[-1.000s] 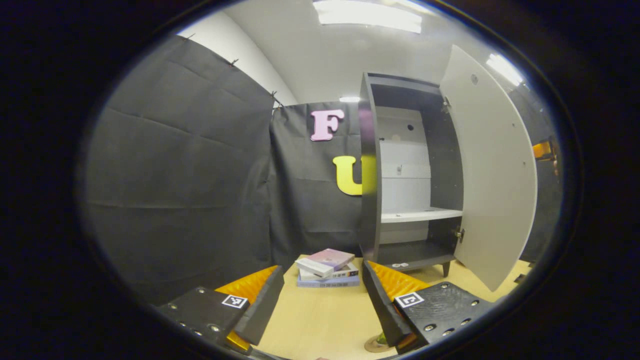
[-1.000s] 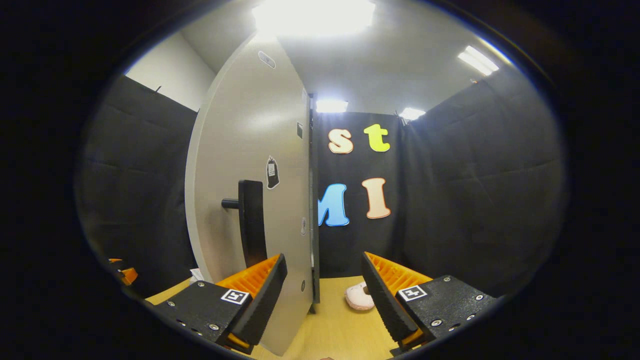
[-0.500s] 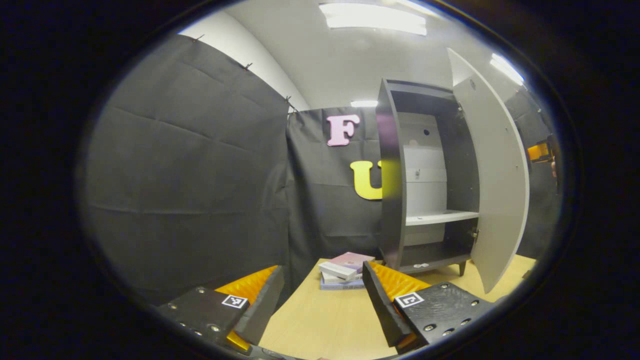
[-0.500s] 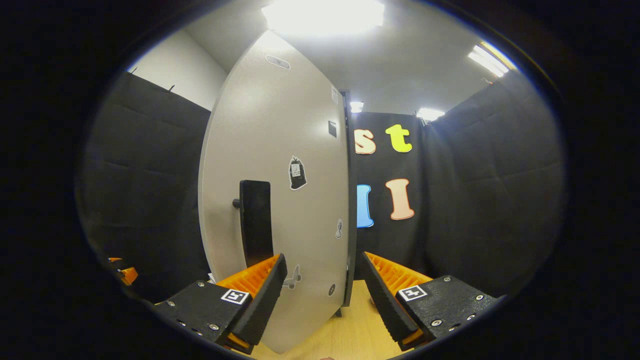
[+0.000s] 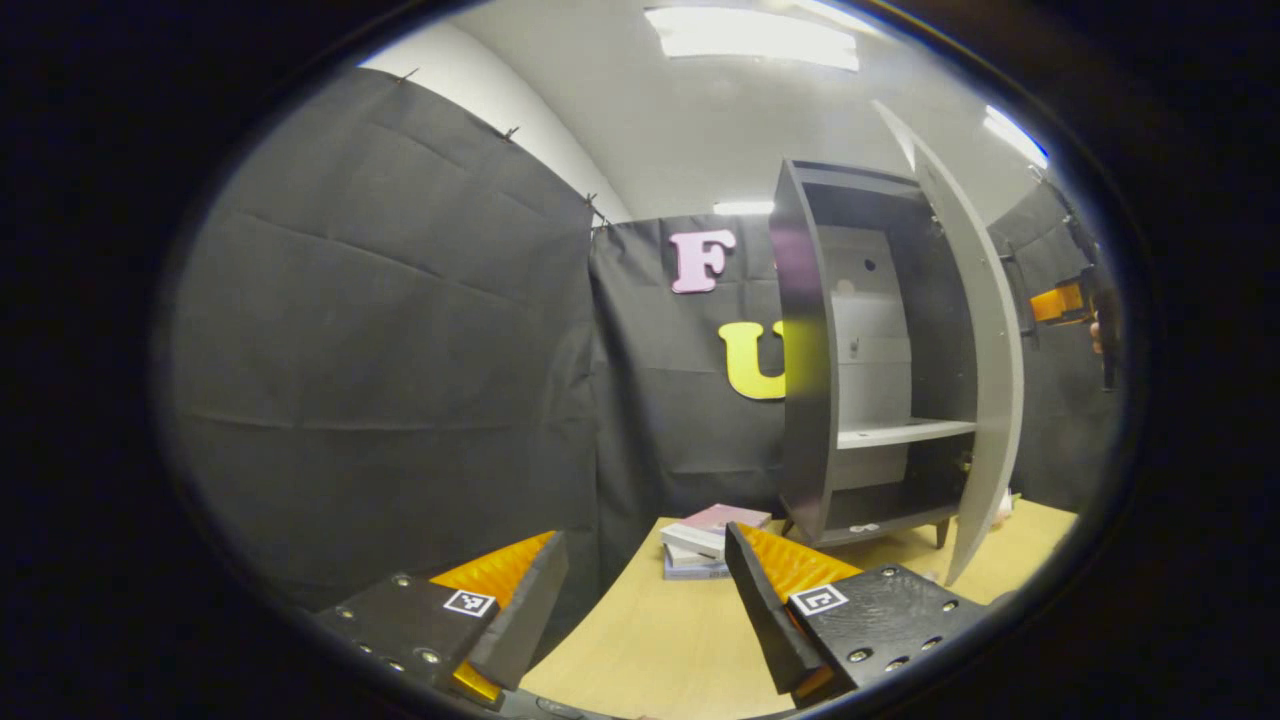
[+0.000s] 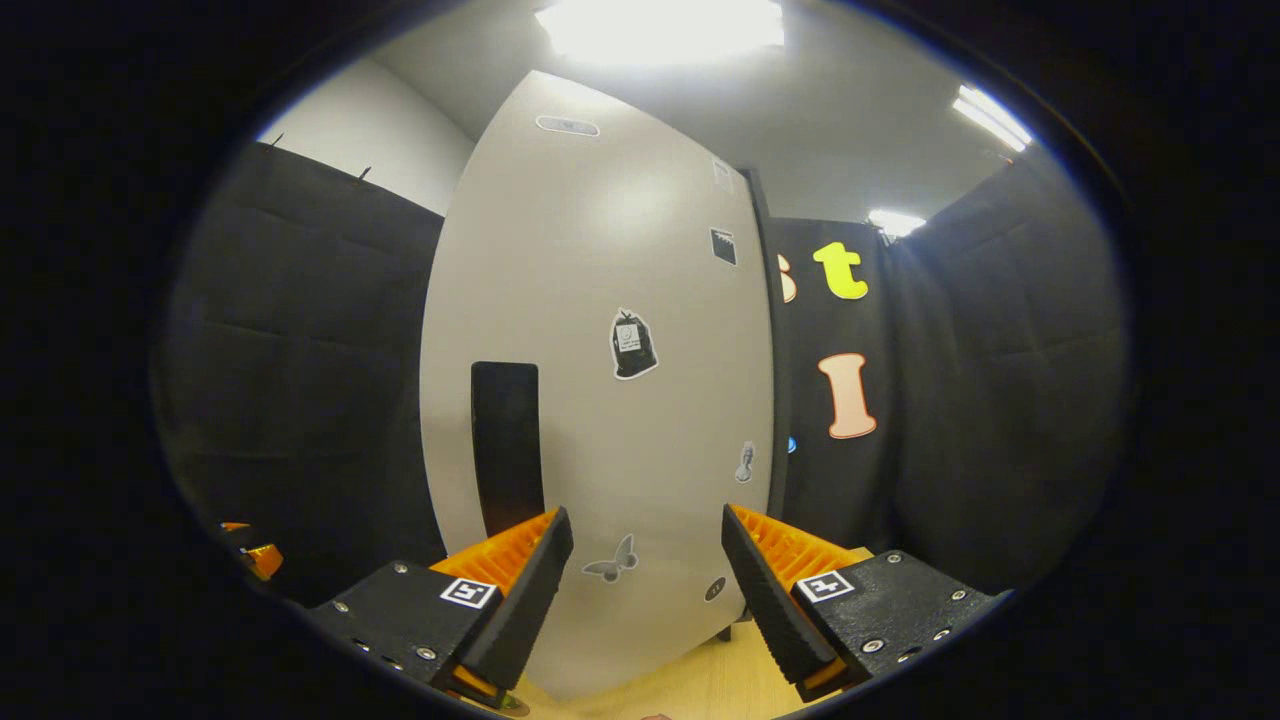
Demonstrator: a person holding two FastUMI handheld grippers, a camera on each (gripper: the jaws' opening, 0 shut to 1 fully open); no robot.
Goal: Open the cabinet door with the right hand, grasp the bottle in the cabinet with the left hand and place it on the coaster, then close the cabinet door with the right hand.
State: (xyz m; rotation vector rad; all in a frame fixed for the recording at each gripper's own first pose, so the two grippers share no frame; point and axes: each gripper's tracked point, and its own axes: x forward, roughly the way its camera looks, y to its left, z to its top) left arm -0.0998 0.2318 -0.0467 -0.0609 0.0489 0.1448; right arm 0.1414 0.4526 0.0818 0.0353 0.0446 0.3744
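cabinet door point(image 6: 600, 330): rigid, light, swings freely | hold: black handle point(image 6: 507, 440), centre-left | right gripper point(image 6: 647, 580): jaws apart, empty | left gripper point(image 5: 645, 600): jaws apart, empty

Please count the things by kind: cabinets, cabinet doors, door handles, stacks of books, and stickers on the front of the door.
Cabinet: 1
Cabinet door: 1
Door handle: 1
Stack of books: 1
Stickers on the door front: 7 that can be made out
Total: 11
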